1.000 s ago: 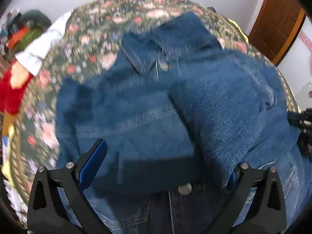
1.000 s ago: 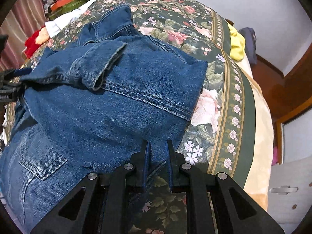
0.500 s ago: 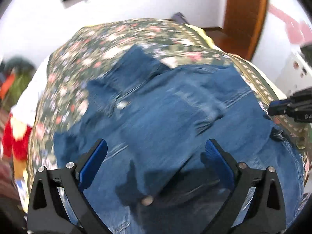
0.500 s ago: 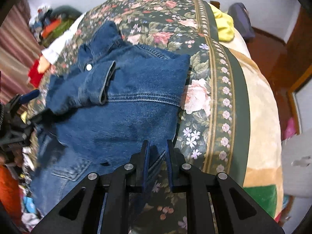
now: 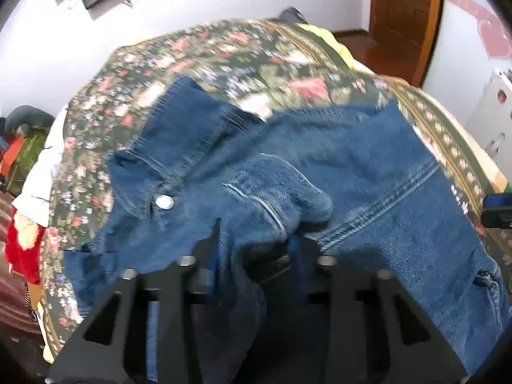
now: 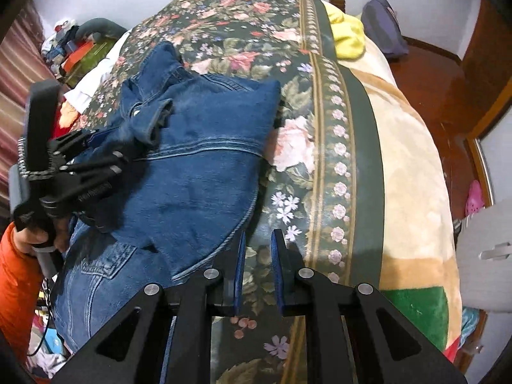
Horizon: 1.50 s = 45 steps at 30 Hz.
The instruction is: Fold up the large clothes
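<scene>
A blue denim jacket (image 5: 368,166) lies on a floral bedspread (image 5: 224,54), its collar and a metal button (image 5: 164,201) at the far left. My left gripper (image 5: 257,246) is shut on a folded sleeve (image 5: 272,198) of the jacket near its middle. It also shows at the left of the right wrist view (image 6: 105,140), with the sleeve cuff (image 6: 153,121) ahead of its fingers. My right gripper (image 6: 257,240) sits at the jacket's (image 6: 204,166) right hem, its jaws slightly apart with only bedspread (image 6: 345,147) between them.
A yellow cloth (image 6: 347,33) and a dark bag (image 6: 384,28) lie at the far end of the bed. Piled clothes (image 6: 73,48) sit at the left. A wooden door (image 5: 406,16) and wood floor (image 6: 432,73) are on the right. Jeans (image 6: 96,275) lie under the jacket's near edge.
My left gripper has closed on the folded sleeve; it was wide open before. My right gripper has let go of the hem and its jaws have parted a little.
</scene>
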Each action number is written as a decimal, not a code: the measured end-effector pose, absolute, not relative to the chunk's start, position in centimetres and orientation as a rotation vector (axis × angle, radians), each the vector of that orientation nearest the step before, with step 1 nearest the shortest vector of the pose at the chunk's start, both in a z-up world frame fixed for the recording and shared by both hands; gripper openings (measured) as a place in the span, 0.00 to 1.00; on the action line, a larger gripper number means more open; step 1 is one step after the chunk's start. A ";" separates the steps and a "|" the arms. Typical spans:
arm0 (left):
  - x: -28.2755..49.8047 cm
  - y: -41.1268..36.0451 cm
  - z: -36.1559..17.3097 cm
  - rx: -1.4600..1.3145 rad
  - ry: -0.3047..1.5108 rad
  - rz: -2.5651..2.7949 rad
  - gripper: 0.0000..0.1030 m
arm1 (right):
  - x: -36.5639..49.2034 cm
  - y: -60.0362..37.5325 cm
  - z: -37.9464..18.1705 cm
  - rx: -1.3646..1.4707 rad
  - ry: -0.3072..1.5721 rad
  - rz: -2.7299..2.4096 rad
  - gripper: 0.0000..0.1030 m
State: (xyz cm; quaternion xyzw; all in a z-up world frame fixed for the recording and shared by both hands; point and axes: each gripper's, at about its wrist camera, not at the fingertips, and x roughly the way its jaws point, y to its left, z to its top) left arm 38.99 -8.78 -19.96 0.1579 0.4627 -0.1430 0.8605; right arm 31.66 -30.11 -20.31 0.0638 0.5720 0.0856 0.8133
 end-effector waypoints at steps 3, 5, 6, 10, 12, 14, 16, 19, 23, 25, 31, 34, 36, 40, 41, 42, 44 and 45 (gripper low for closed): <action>38.9 -5.8 -17.2 0.216 0.935 -0.318 0.32 | 31.9 -30.3 -20.3 0.165 1.211 0.197 0.12; 38.8 -3.2 -15.0 0.168 0.886 -0.291 0.32 | 32.2 -30.2 -20.1 0.166 1.203 0.199 0.12; 38.8 -1.7 -14.1 0.146 0.868 -0.275 0.32 | 32.4 -30.1 -20.0 0.165 1.203 0.197 0.12; 38.9 4.5 -12.3 0.048 0.847 -0.217 0.32 | 33.7 -29.2 -19.4 0.156 1.193 0.197 0.12; 38.9 6.7 -12.5 0.031 0.857 -0.188 0.32 | 34.2 -28.6 -18.9 0.152 1.177 0.212 0.12; 38.7 9.4 -13.8 -0.006 0.895 -0.171 0.32 | 34.8 -27.8 -18.4 0.146 1.153 0.235 0.12; 38.4 10.9 -15.1 -0.025 0.920 -0.160 0.32 | 35.2 -26.9 -18.2 0.135 1.137 0.248 0.12; 38.2 13.3 -17.4 -0.019 0.958 -0.104 0.31 | 36.0 -25.4 -19.1 0.101 1.155 0.249 0.12; 38.1 16.2 -20.3 -0.055 1.041 -0.075 0.31 | 36.7 -23.8 -22.1 0.033 1.219 0.226 0.12; 37.7 17.1 -21.1 -0.060 1.057 -0.064 0.31 | 36.6 -23.8 -22.6 0.038 1.207 0.222 0.12; 35.8 18.3 -22.0 -0.173 1.077 -0.112 0.74 | 36.1 -25.1 -22.8 0.089 1.197 0.226 0.12; 35.6 18.1 -24.0 -0.218 1.134 -0.117 0.74 | 35.6 -24.9 -22.7 0.051 1.188 0.212 0.12; 35.6 17.9 -25.5 -0.273 1.176 -0.129 0.73 | 35.3 -24.5 -22.7 0.010 1.179 0.196 0.12; 35.6 16.4 -26.9 -0.218 1.188 -0.073 0.38 | 34.9 -24.0 -22.6 -0.060 1.170 0.169 0.12; 35.6 15.9 -26.6 -0.188 1.176 -0.058 0.35 | 34.8 -24.0 -22.6 -0.065 1.171 0.167 0.12; 35.4 15.5 -26.1 -0.160 1.147 -0.033 0.33 | 34.7 -24.0 -22.7 -0.069 1.174 0.166 0.12; 34.9 14.0 -24.1 -0.060 1.065 0.004 0.28 | 34.5 -24.3 -22.7 -0.064 1.179 0.169 0.12; 34.8 13.5 -23.3 -0.031 1.039 0.017 0.28 | 34.5 -24.5 -22.8 -0.058 1.181 0.171 0.12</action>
